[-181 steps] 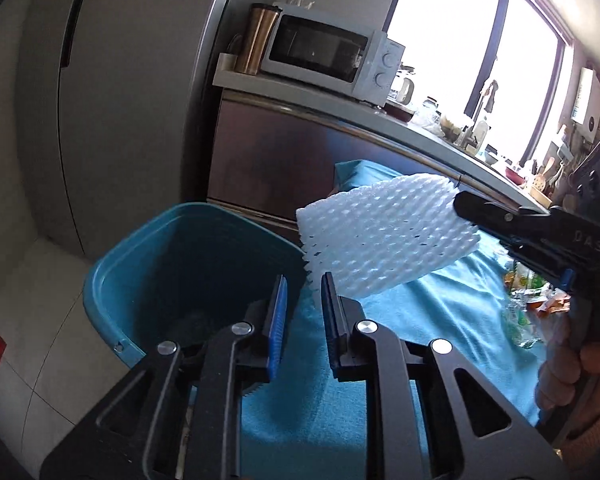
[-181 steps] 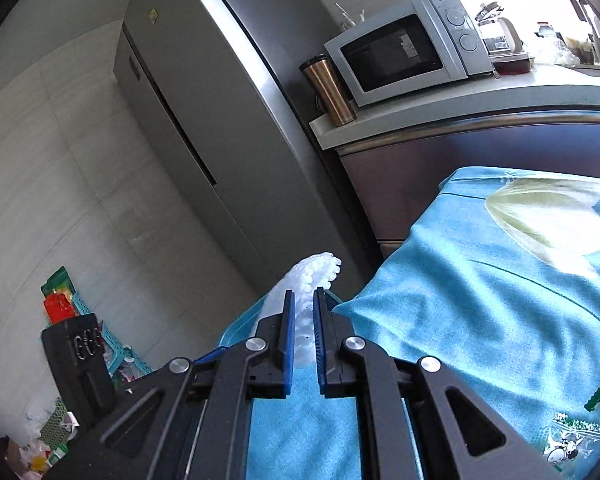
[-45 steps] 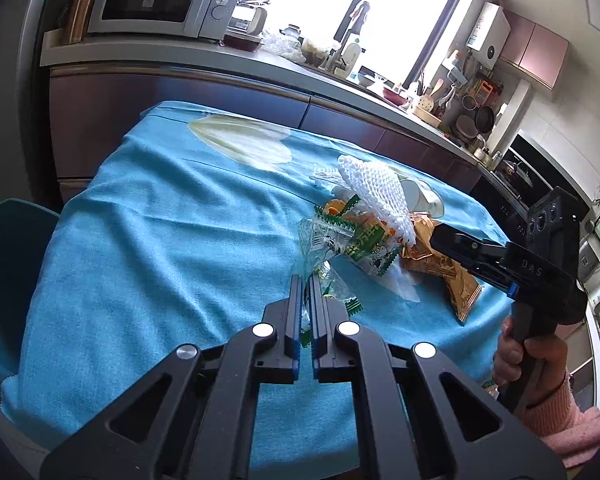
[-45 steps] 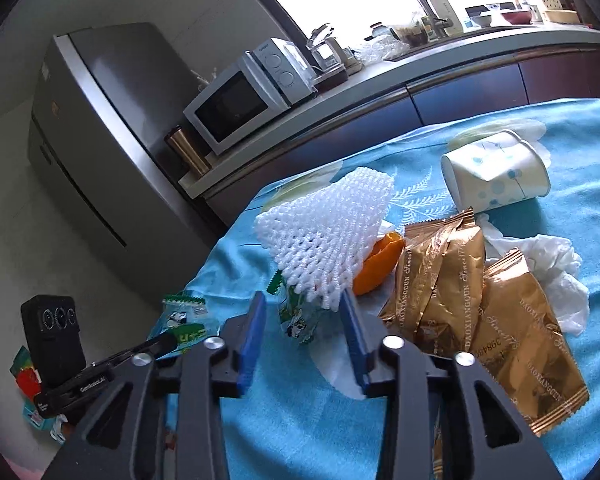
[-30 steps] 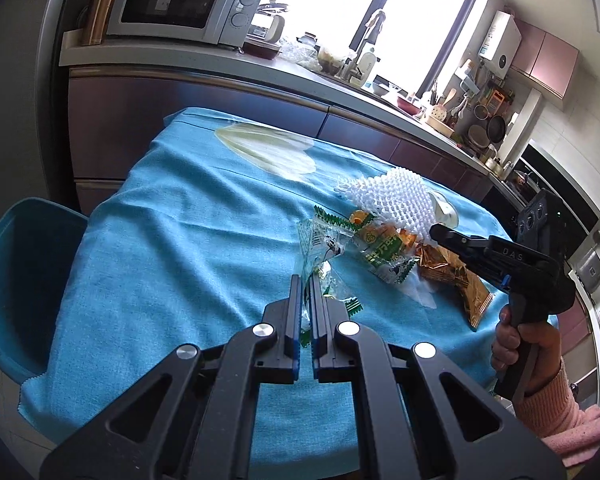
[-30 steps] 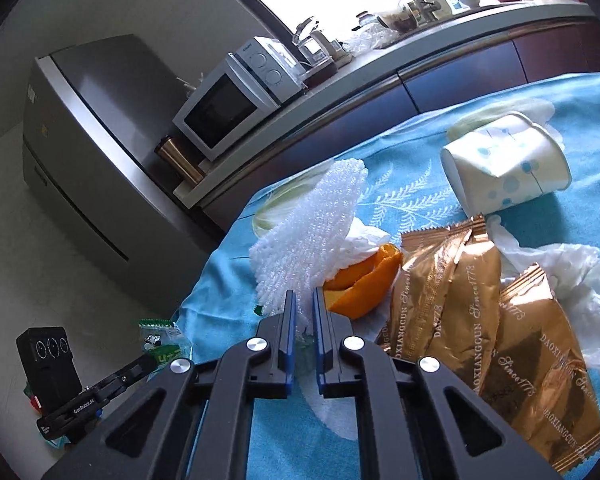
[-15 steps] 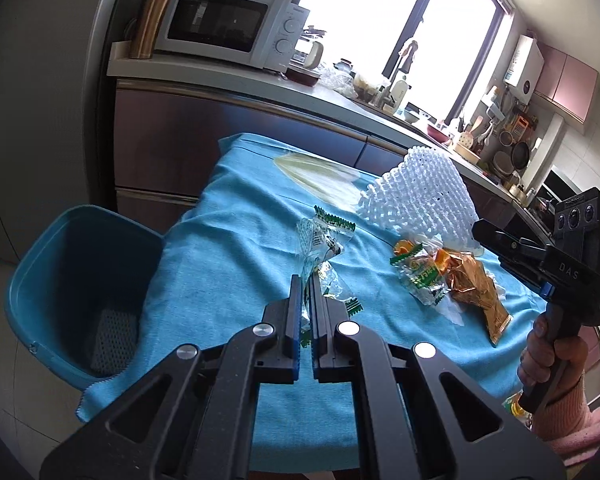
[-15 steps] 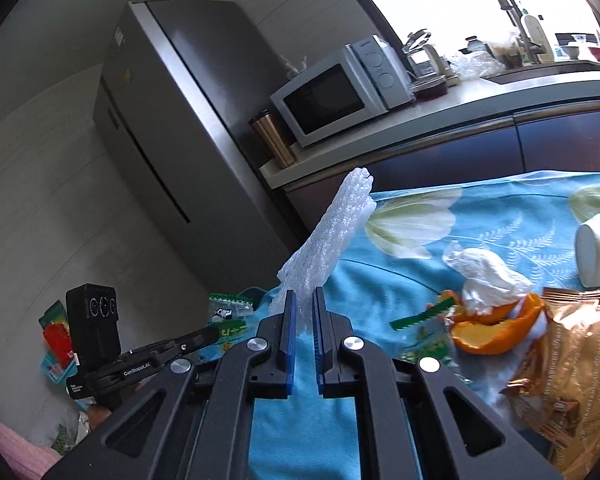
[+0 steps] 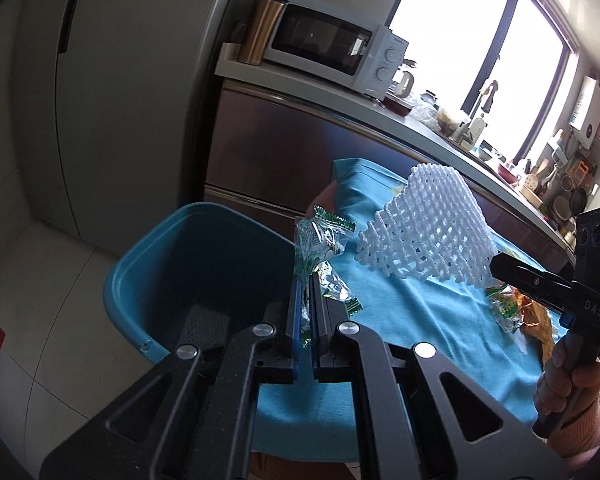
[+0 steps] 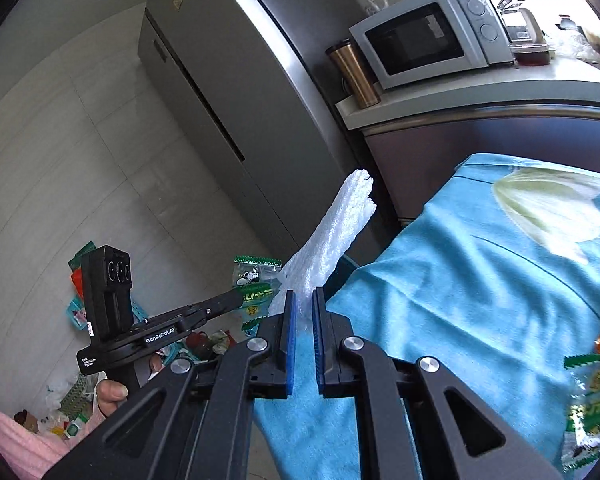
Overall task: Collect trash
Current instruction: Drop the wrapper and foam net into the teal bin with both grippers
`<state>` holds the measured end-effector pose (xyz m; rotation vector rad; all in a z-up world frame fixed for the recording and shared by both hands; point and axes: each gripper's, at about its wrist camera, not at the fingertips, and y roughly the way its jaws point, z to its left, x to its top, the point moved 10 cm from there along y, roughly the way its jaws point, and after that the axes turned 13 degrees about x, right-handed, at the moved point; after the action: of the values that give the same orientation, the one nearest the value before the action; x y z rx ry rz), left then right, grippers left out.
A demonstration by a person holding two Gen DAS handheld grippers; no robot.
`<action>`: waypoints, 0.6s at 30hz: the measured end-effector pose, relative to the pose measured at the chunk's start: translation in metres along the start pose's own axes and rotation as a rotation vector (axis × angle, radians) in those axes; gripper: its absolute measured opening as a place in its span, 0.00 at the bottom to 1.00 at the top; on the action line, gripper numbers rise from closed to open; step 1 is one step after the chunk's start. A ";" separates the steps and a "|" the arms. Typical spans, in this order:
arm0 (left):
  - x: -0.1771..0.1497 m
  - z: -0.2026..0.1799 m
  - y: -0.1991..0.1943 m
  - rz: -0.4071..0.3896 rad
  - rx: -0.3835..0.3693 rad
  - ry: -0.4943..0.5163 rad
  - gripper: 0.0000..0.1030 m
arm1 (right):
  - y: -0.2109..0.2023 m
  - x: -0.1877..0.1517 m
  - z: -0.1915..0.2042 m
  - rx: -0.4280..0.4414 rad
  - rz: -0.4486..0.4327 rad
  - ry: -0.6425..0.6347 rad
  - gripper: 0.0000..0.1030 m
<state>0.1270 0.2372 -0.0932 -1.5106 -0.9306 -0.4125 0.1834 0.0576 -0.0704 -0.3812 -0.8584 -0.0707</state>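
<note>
We note, at far left of the left wrist view, the grey refrigerator [image 9: 112,100] standing on pale floor tiles. Next comes the teal bin [image 9: 160,276] on the floor, its rim just beside the table edge; a perforated grey piece [image 9: 204,326] lies at its bottom. Above the bin's right rim we find the left gripper [image 9: 306,280], its jaws clamped together on a clear green-printed wrapper [image 9: 318,240], which sticks up beyond the fingertips.

Behind, on the counter, stand a copper tumbler [image 9: 262,28] and a white microwave [image 9: 332,48]. To the right we record the white foam fruit net [image 9: 428,228], held in the air over the teal tablecloth [image 9: 400,312], its far end pinched by the right gripper [image 9: 496,266]. Further wrappers [image 9: 508,308] lie on the cloth beneath that tool, near the person's hand [image 9: 568,384] on the handle.

In the right wrist view we confirm the same: the left gripper [image 10: 236,300] at left with its wrapper [image 10: 256,280], then the right gripper [image 10: 303,300] with jaws closed on the foam net [image 10: 332,236], which rises edge-on. At far right more green wrappers [image 10: 592,396] rest on the tablecloth [image 10: 480,280].
</note>
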 end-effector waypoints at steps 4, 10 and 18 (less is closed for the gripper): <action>-0.001 0.022 0.010 0.012 0.030 -0.022 0.04 | 0.025 -0.005 0.001 0.011 0.046 0.005 0.07; -0.009 0.041 0.032 0.049 0.069 -0.044 0.04 | 0.062 -0.013 0.002 0.000 0.118 0.004 0.07; -0.016 0.051 0.062 0.093 0.110 -0.058 0.04 | 0.102 -0.018 -0.011 -0.039 0.208 0.008 0.07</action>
<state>0.1503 0.2852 -0.1548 -1.4647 -0.9102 -0.2478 0.2011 0.1468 -0.1210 -0.5041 -0.8061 0.1034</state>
